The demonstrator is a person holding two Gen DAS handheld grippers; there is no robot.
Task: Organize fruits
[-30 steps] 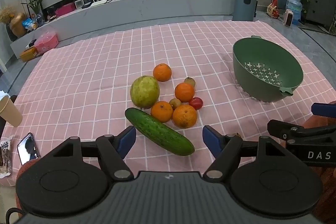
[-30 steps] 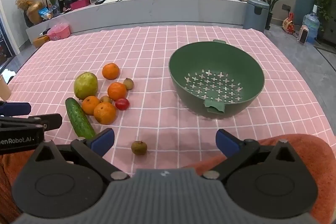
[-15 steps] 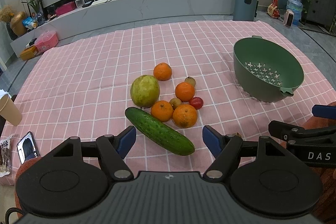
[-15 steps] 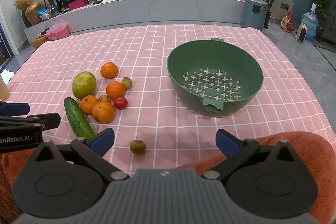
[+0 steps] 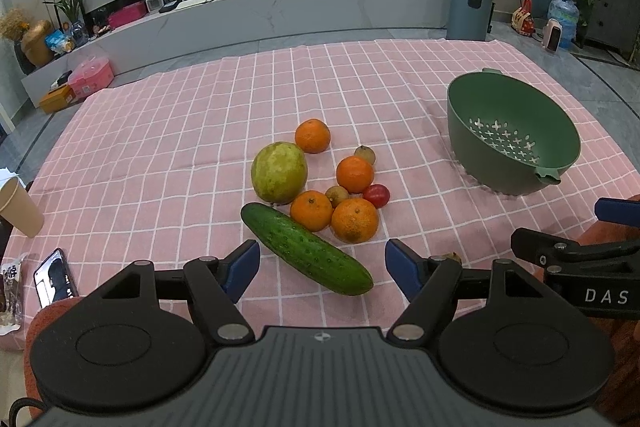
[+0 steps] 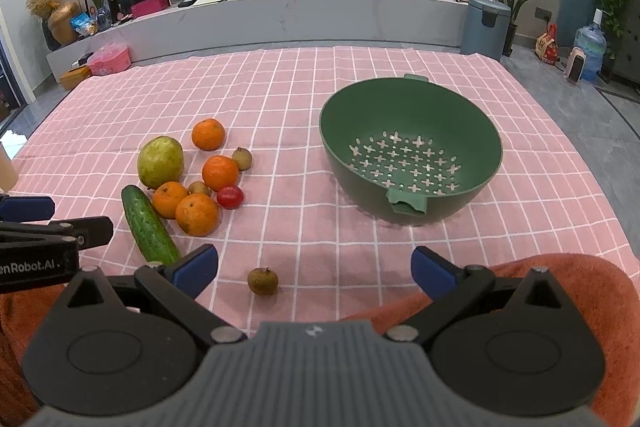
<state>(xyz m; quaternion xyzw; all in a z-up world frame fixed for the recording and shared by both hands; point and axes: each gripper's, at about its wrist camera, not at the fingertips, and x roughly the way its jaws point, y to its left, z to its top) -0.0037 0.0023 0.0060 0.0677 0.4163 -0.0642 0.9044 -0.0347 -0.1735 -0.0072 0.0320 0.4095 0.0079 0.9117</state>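
At the far left of the surface (image 5: 168,131), which is covered in a pink checked cloth, a paper cup (image 5: 20,207) and a phone (image 5: 54,277) sit near the edge, well apart from the fruit; a wide sweep of the left claw (image 5: 322,269) could likely tip the cup. That claw hangs open and empty over the near end of the cucumber (image 5: 306,255), its blue pads on either side but not touching it. The cucumber lies touching the heap: a large green fruit (image 5: 279,171), four oranges including the nearest orange (image 5: 355,219), two small brown fruits and a small red fruit (image 5: 376,195). Since these round pieces lean on one another, lifting one may well set its neighbours rolling across the cloth. A lone brown fruit (image 6: 263,281) lies apart, near the front edge, just ahead of the right claw (image 6: 314,267), which is also open and holds nothing; a careless nudge might send it off the edge. Further right stands the green colander (image 6: 412,211), empty, well apart from the heap, light enough by the look of it to slide or tilt if fruit is dropped hard against its rim. Readable writing: "enRobot.AI" on the left tool in the right view, "DAS" on the right tool in the left view.
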